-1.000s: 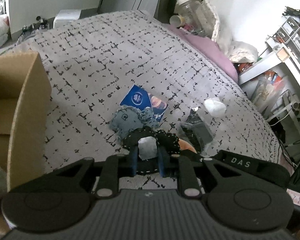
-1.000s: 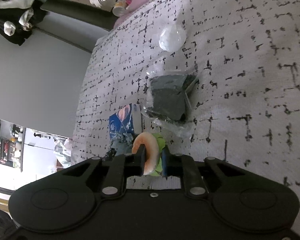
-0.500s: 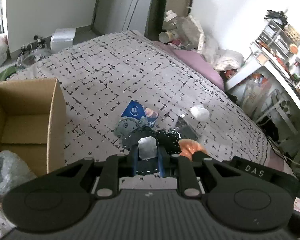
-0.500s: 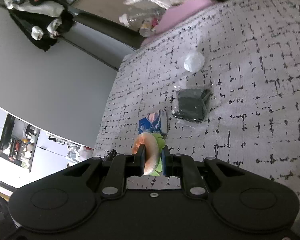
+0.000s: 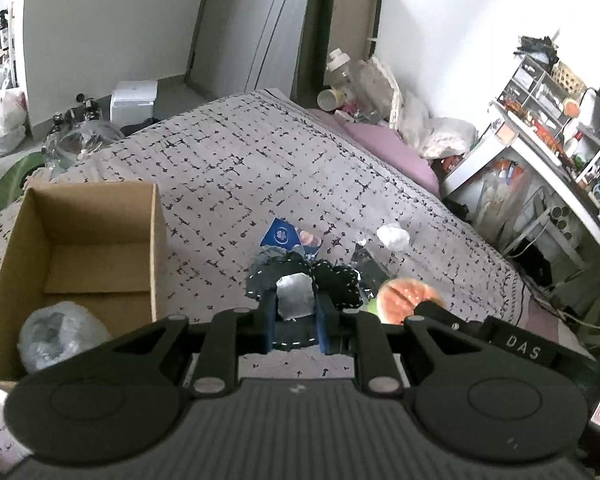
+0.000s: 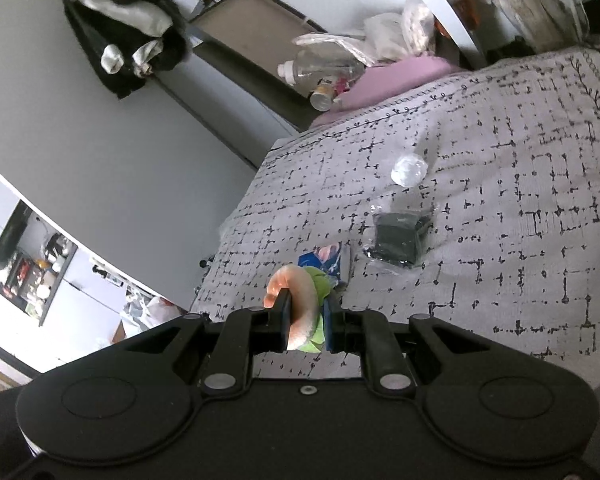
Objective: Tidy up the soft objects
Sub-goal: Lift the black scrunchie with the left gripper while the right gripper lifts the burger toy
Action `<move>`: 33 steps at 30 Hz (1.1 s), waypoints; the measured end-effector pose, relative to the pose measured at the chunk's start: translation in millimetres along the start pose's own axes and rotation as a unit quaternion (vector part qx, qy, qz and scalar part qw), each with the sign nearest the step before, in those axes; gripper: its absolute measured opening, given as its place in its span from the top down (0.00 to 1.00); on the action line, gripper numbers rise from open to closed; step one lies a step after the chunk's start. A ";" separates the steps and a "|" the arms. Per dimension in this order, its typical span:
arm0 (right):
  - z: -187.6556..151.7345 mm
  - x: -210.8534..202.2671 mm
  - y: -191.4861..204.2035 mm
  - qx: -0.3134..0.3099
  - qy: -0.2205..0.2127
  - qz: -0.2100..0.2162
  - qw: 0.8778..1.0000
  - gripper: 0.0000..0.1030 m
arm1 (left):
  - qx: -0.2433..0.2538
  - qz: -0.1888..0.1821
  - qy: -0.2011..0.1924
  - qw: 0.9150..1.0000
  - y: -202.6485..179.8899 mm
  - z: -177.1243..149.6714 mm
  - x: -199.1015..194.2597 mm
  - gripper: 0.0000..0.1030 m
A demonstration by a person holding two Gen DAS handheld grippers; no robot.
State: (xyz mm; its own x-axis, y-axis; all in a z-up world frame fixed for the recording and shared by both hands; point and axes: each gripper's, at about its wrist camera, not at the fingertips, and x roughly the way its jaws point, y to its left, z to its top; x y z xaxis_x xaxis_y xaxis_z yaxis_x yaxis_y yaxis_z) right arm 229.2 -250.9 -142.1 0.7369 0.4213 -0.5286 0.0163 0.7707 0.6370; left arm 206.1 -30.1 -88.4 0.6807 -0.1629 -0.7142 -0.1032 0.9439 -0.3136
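My left gripper [image 5: 294,312] is shut on a dark felt piece with white stitching [image 5: 336,282] and holds it above the bed. My right gripper [image 6: 306,320] is shut on an orange and green soft toy [image 6: 300,300], also lifted; the toy shows in the left wrist view [image 5: 404,296]. An open cardboard box [image 5: 152,240] stands on the bed at the left, with a crumpled clear plastic bag [image 5: 58,332] inside. A blue packet [image 5: 290,236] [image 6: 332,260], a dark item in clear wrap [image 6: 400,234] and a white wad [image 5: 394,236] [image 6: 410,168] lie on the patterned bedspread [image 5: 240,168].
A purple pillow [image 5: 392,152] and bottles [image 5: 352,80] sit at the head of the bed. A cluttered white shelf unit [image 5: 540,152] stands to the right. Bags [image 5: 4,120] and a white box [image 5: 134,98] lie on the floor at the far left.
Both grippers have risen and pulled back from the bed with their objects held. The box and the bag inside it have come fully into the left wrist view.
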 end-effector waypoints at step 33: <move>-22.0 -53.4 103.1 -0.108 -0.051 0.013 0.993 0.85 | -0.003 0.001 -0.051 0.999 57.8 3.7 -81.2 0.81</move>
State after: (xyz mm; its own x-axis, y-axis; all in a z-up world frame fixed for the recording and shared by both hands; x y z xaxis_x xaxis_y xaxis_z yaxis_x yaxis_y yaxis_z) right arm 176.6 -183.4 -60.6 0.7996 0.4004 -0.4476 -0.1402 0.8492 0.5091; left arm 147.5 38.7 -46.2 0.7503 -0.1303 -0.6482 -0.1089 0.9426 -0.3155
